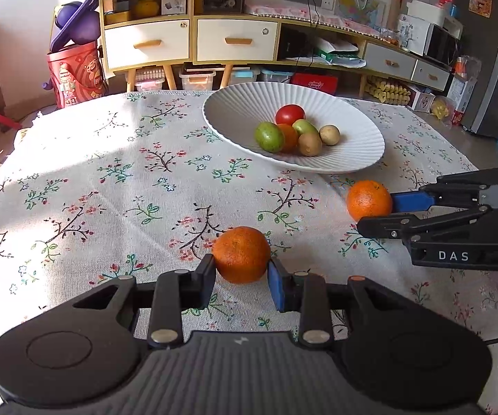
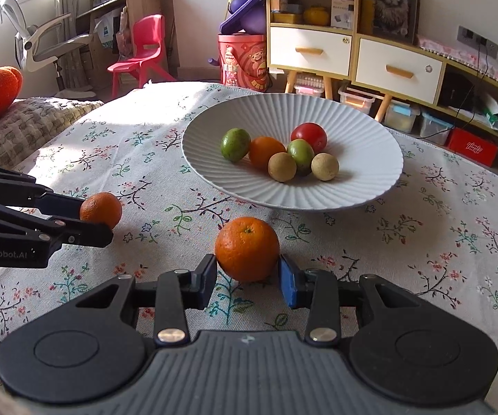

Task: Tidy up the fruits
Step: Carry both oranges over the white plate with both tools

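Bright sun comes in from the upper left; it makes white, glary patches on the tablecloth (image 1: 76, 159) at the left of both frames; small dark shadows sit under things; edges bend round; the pictures look sharp.

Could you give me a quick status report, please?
Left gripper and right gripper each straddle an orange, contact unclear. Plate holds six fruits. Path clear.

A lived-in home: a worktop under a floral cloth (image 1: 110, 180), a wooden sideboard (image 1: 193, 38) with white drawers, a framed cat picture (image 2: 392, 3), a red child's chair (image 2: 145, 48) and a desk chair (image 2: 41, 38).
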{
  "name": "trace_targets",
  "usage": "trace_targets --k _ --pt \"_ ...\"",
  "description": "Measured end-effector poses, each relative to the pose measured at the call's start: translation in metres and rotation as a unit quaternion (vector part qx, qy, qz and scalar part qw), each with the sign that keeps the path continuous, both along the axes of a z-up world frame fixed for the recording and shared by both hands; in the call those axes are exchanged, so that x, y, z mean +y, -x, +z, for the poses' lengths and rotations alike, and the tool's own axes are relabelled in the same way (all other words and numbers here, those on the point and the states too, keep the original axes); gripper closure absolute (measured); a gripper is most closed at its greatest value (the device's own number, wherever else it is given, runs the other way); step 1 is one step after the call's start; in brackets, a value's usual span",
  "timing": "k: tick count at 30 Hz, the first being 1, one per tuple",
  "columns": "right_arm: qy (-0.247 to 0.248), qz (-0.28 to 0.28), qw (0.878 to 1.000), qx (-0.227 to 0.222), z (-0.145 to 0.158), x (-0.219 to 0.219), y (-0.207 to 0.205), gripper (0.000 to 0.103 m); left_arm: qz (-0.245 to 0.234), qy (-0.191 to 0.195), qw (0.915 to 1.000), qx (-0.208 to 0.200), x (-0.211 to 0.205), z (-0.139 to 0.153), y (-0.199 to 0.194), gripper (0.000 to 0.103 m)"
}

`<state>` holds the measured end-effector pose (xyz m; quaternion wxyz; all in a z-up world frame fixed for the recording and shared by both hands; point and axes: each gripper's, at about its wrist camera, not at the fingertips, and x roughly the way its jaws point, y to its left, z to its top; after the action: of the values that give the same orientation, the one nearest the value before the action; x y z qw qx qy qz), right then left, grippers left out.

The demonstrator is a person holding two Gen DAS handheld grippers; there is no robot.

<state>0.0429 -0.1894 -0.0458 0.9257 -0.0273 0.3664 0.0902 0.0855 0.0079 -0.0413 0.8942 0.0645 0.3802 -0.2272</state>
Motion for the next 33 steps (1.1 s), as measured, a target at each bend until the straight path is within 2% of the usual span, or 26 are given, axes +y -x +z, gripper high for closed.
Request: trace_targets --k 10,20,33 --pt "0.013 -0.028 1.000 0.001 0.007 -0.020 0.007 0.068 -0.007 0.008 0.9999 -0.006 -0.013 0.008 -0.001 0.086" --pt "0.000 -0.054 0.998 -0.014 0.020 -0.032 0.010 0.068 -0.015 0.022 0.9995 -0.018 -0.029 0.021 -0.005 0.086" --pt "-0.013 -0.073 0.997 -0.037 0.036 -0.041 -0.011 0.068 -0.013 0.034 0.9986 -0.037 -0.053 0.037 -0.026 0.086"
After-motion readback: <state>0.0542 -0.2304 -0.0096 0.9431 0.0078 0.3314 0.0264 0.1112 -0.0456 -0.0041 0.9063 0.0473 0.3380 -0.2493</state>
